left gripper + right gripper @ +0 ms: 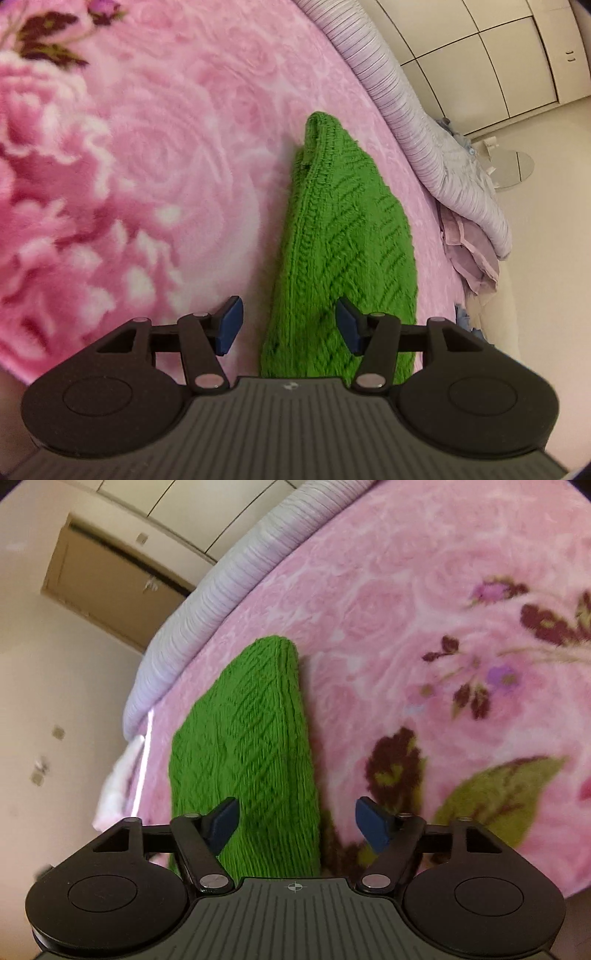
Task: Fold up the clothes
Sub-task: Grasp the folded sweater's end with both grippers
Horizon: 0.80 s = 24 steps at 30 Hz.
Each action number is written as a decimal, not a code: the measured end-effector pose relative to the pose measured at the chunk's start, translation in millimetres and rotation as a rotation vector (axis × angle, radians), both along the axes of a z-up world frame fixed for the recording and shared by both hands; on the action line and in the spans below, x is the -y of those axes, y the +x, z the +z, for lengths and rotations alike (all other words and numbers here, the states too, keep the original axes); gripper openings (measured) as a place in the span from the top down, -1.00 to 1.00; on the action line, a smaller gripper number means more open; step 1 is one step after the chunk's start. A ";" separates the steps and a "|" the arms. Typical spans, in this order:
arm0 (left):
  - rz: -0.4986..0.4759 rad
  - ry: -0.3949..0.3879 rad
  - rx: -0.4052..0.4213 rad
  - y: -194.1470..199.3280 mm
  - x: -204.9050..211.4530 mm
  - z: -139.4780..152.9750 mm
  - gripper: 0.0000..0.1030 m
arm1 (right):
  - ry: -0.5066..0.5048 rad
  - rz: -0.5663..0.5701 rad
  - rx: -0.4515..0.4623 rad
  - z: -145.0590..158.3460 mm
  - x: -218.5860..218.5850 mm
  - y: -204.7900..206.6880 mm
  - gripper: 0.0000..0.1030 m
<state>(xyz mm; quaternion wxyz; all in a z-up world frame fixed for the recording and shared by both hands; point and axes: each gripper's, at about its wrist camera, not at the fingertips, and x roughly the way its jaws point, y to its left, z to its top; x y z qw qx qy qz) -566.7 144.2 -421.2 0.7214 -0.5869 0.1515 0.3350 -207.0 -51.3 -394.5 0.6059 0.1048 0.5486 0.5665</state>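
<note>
Left wrist view: pink rose-patterned plush blanket [155,155] covers the bed, with a striped lilac quilt [424,122] rolled along its far edge. Folded green knitted sweater [343,243] lies near that edge. Left tool [290,325] and right tool [295,821] hover above it, blue pads apart, gripping nothing.

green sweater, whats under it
The green sweater lies folded on the pink floral blanket; the blanket shows all around it. Whatever lies directly beneath or inside its folds is covered.
</note>
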 end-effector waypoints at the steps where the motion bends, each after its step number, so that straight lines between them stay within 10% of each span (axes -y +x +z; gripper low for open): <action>1: -0.002 -0.002 0.003 2.0 -3.4 -1.0 0.03 | -0.001 0.002 -0.014 -1.2 -4.1 3.0 -0.44; 16: -0.055 -0.030 0.089 29.4 -46.2 -16.6 0.08 | 0.013 0.104 -0.170 -18.1 -62.2 28.0 -0.45; 24: -0.133 -0.034 0.144 44.9 -69.6 -29.6 0.28 | 0.022 0.193 -0.112 -23.4 -104.7 15.5 -0.44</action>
